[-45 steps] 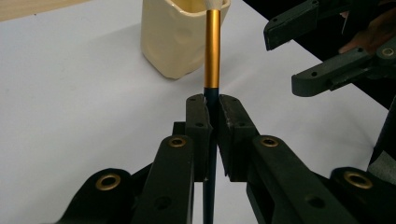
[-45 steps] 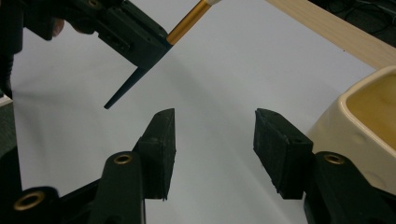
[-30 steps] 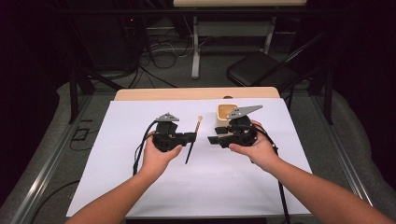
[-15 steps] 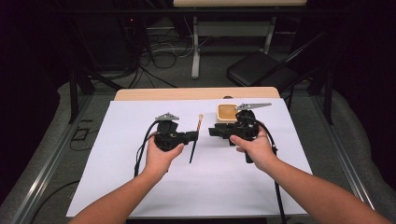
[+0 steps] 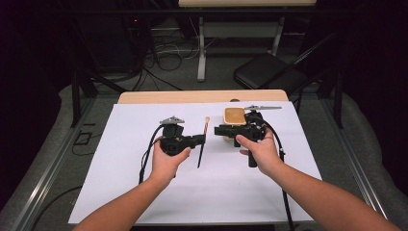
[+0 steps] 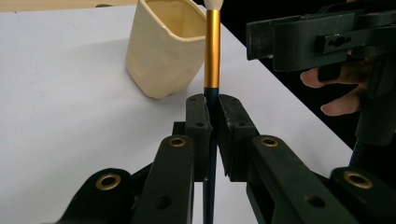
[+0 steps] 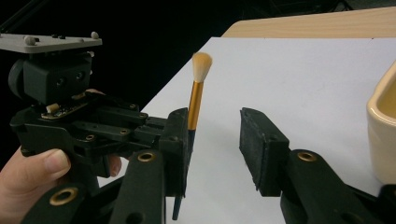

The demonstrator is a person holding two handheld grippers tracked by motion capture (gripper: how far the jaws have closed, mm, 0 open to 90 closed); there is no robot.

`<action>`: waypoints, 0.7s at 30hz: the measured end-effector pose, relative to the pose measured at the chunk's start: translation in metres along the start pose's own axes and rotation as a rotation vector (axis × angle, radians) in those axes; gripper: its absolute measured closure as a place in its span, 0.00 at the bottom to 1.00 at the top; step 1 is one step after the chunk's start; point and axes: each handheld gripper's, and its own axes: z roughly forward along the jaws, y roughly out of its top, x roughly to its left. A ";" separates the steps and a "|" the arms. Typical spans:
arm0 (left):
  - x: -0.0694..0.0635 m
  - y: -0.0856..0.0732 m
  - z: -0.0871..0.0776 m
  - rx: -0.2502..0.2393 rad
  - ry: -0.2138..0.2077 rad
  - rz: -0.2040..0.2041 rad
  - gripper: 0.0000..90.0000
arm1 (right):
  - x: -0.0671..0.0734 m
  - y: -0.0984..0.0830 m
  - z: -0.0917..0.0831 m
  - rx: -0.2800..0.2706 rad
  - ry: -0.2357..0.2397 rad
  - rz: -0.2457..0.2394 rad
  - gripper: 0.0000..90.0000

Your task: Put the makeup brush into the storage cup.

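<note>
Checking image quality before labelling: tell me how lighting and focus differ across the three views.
High view: the white sheet is evenly lit, the surroundings near black, everything slightly soft. Left gripper view: the brush and cream cup are sharp, with mild glare on the sheet. Right gripper view: the brush tip is crisp, the cup at the frame edge is blurred.

No text, label, brand, number or sign can be read anywhere in these views.
</note>
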 end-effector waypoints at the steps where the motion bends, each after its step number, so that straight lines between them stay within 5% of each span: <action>1: 0.000 0.000 0.001 -0.003 -0.002 -0.003 0.92 | 0.000 0.000 0.000 -0.003 -0.002 0.005 0.71; 21: -0.004 -0.003 0.006 -0.015 -0.006 -0.025 0.92 | 0.002 -0.001 0.008 -0.007 0.000 0.045 0.73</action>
